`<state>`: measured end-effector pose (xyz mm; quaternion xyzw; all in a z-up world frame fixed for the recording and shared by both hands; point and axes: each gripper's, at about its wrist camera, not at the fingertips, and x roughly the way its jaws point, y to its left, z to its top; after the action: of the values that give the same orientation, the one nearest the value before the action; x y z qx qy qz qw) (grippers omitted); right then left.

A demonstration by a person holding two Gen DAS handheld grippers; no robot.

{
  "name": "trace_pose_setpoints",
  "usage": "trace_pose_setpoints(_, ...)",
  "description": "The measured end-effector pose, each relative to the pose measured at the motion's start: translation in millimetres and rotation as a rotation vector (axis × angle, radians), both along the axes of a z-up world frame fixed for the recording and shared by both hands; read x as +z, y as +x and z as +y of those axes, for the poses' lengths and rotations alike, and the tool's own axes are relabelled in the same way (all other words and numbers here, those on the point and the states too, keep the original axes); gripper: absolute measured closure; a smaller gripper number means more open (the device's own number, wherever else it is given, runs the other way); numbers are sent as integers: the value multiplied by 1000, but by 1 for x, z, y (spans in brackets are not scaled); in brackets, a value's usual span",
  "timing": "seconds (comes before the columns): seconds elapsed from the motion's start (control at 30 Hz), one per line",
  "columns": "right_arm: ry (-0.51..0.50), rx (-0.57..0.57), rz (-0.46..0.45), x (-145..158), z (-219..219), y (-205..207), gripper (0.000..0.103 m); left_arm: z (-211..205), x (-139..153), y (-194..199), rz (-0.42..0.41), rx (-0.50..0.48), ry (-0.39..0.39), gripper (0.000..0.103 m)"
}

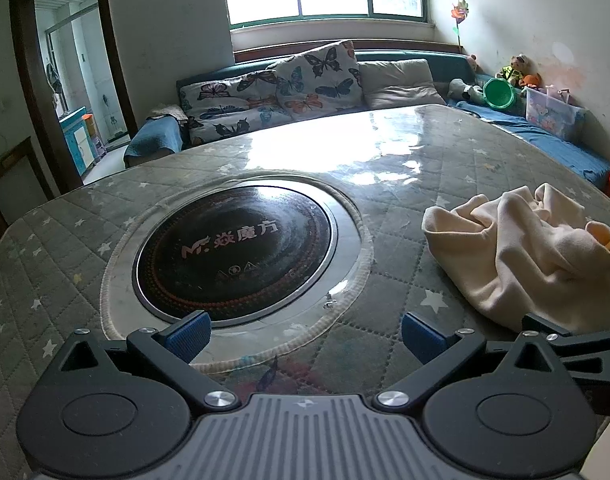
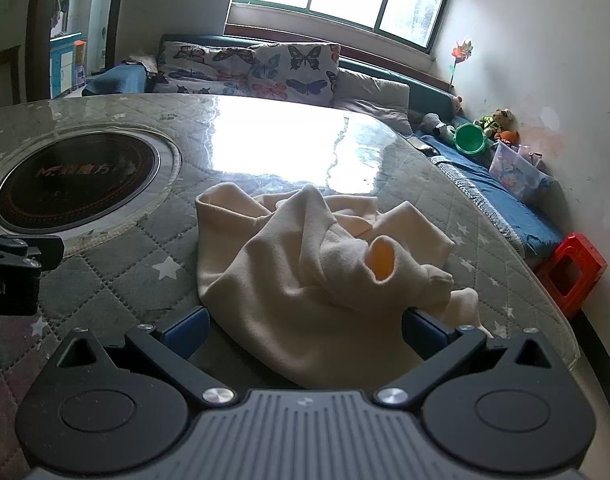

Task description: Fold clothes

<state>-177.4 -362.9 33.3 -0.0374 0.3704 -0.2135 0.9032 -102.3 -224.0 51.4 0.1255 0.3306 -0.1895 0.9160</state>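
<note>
A cream garment (image 2: 305, 264) lies crumpled in a heap on the quilted grey table cover (image 2: 117, 276); an orange lining shows at one opening. In the left wrist view the same cream garment (image 1: 521, 256) sits at the right. My right gripper (image 2: 305, 334) is open, its blue pads on either side of the heap's near edge, with cloth lying between them. My left gripper (image 1: 305, 336) is open over the table cover just in front of the round cooktop, left of the garment, with nothing between its fingers. The left gripper's body (image 2: 13, 272) shows at the left edge of the right wrist view.
A round black induction cooktop (image 1: 235, 248) is set into the table under a clear sheet. Behind the table runs a sofa with butterfly cushions (image 1: 281, 84), toys and a green bucket (image 1: 499, 94). A red stool (image 2: 573, 272) stands off the table's right edge.
</note>
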Motion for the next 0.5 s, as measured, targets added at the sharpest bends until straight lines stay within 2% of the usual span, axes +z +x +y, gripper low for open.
trace_pose_setpoints(0.5,1,4,-5,2,-2,-2,0,-2,-2,0,0,-10,3,0)
